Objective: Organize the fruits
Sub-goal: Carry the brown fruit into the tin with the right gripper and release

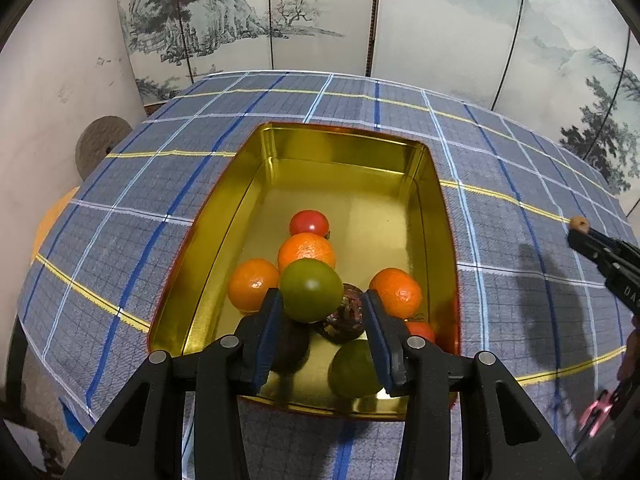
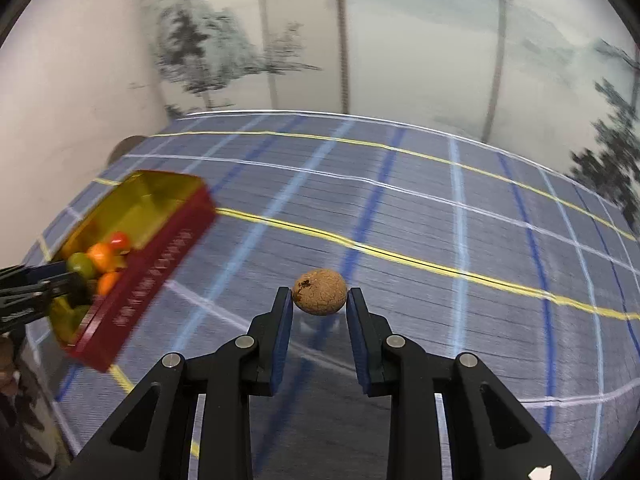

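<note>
Left gripper (image 1: 323, 305) over the tin (image 1: 428, 176), jaws parted, green fruit (image 1: 310, 290) touching only the left pad. Right gripper (image 2: 319, 304) well right of the tin, clamped on a brown fruit (image 2: 319, 291).

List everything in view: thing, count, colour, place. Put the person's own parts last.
tin: one, gold inside, red outside, on the tablecloth
oranges: three, orange, inside the tin
green fruit: two, green, one at the left claw's tips, one on the tin floor
red fruit: two, red, one toward the tin's far side, one half hidden near its right wall
dark fruit: two, brownish, near end of the tin
brown round fruit: one, tan, between the right claw's fingers
tablecloth: one, blue plaid
painted screen: one, grey landscape, behind the table
left claw: black with blue pads, over the tin
right claw: black with blue pads, over the cloth
</note>
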`<state>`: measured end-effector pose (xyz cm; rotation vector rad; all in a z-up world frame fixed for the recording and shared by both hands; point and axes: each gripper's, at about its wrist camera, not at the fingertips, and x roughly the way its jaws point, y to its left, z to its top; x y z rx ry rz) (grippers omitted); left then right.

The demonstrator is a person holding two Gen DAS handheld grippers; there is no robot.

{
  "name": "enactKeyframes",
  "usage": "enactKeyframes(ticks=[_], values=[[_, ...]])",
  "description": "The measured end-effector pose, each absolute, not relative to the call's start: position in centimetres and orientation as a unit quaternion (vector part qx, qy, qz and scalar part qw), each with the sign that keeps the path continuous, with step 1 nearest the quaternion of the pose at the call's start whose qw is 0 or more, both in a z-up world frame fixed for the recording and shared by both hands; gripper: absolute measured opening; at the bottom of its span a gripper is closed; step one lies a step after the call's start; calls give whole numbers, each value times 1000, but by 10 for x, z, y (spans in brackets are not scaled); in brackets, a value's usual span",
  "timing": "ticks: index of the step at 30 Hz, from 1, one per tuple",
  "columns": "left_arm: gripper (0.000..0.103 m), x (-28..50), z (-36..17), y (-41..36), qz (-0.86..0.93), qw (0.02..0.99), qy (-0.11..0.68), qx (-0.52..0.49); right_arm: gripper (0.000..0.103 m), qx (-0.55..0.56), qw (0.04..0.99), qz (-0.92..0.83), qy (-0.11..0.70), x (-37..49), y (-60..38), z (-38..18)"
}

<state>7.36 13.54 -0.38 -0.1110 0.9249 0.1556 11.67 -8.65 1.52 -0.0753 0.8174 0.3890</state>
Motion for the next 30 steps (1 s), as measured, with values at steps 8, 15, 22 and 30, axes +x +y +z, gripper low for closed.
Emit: enactKeyframes(ticks=[8, 15, 22, 30], values=[[44, 60, 17, 142, 75, 903, 419, -62, 26, -51, 888, 251, 383, 100, -29, 25], [45, 45, 26, 166, 102, 904, 408, -82, 26, -60, 877, 291, 378, 90, 7, 30], [51, 26, 25, 192, 136, 897, 410, -92, 26, -73, 863, 326, 379, 80, 39, 28], [52, 13, 21, 204, 150, 894, 413, -88, 26, -92, 845, 359, 385, 69, 74, 18]])
